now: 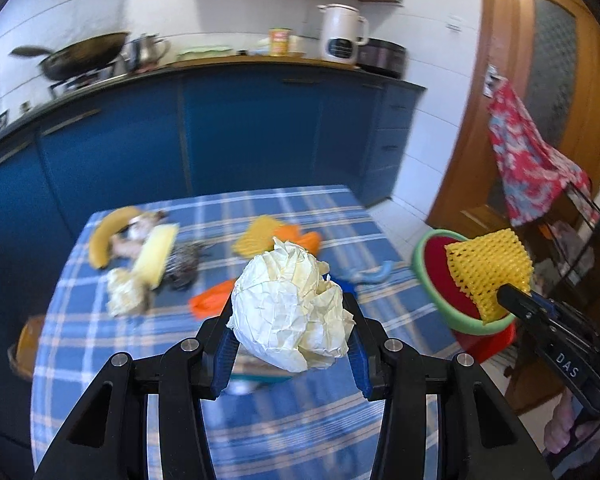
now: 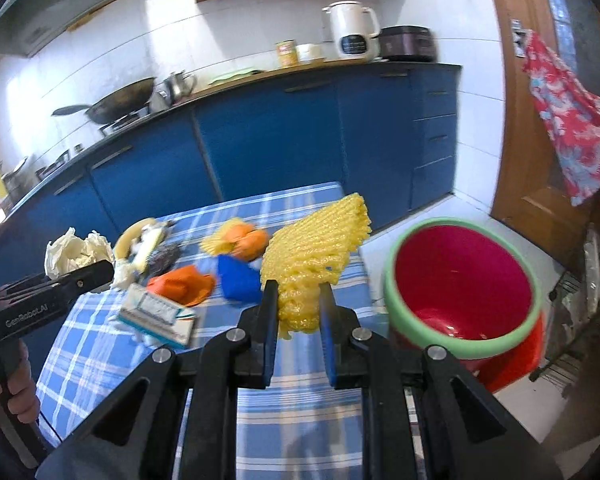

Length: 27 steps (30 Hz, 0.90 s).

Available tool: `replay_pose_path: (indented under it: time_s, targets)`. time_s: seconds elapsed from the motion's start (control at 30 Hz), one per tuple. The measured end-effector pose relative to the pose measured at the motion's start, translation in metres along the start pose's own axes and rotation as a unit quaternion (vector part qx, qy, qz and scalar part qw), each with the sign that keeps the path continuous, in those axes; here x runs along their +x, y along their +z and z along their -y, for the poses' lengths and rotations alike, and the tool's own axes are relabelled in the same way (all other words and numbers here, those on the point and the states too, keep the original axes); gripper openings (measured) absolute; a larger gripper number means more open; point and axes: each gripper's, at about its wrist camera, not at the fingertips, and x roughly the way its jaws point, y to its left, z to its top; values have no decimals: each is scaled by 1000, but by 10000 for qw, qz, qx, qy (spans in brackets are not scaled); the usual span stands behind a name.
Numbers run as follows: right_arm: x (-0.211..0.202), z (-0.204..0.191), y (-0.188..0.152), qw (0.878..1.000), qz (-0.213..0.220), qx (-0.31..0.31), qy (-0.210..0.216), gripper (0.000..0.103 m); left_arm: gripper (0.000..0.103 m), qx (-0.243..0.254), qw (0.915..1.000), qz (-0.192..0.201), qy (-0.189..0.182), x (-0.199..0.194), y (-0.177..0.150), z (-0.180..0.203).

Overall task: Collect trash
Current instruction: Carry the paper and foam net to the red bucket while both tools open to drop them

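From the left wrist view, your left gripper (image 1: 291, 340) is squeezed onto a crumpled ball of pale yellow paper (image 1: 290, 312). You hold it up above the table with the blue checked cloth (image 1: 112, 356), so it is ready to carry away. The red bucket with the green rim (image 1: 440, 304) stands off the right edge of the table, low on the floor, probably so trash can drop in. Your right gripper (image 1: 500, 300) comes in from the right and holds a yellow foam net sleeve (image 1: 488, 268) in front of the bucket. More trash lies near the far edge: a yellow banana peel (image 1: 108, 236) at the far left corner and orange peel pieces (image 1: 208, 300) in the middle.

From the right wrist view, your right gripper (image 2: 298, 304) is nearly closed, pinching the bottom end of the foam net sleeve (image 2: 312, 256). The sleeve sticks up over the table's right edge, just beside the bucket (image 2: 400, 300), not yet over its mouth. Your left gripper (image 2: 100, 270) shows at the left with the paper ball (image 2: 76, 254). A small white and teal box (image 2: 156, 314) lies near the table's left edge.
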Motion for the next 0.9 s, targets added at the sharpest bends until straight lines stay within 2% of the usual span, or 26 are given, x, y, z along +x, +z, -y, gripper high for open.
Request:
replay_pose_path:
  time_s: [0.37, 0.6, 0.8, 0.87, 0.9]
  targets:
    - [16, 83, 3, 9966, -126, 584, -566, 22, 49, 503, 9975, -178, -461, 46, 24, 77]
    - [41, 135, -4, 9913, -387, 950, -827, 23, 49, 756, 9941, -359, -692, 79, 27, 122]
    - [56, 166, -13, 9872, -513, 1231, -879, 29, 49, 945, 9905, -503, -864, 105, 26, 153]
    - [58, 173, -15, 9866, -489, 1277, -885, 36, 49, 1004, 9891, -546, -924, 114, 27, 163]
    - [57, 175, -15, 9865, -466, 1285, -902, 42, 49, 1030, 9885, -565, -950, 119, 26, 167]
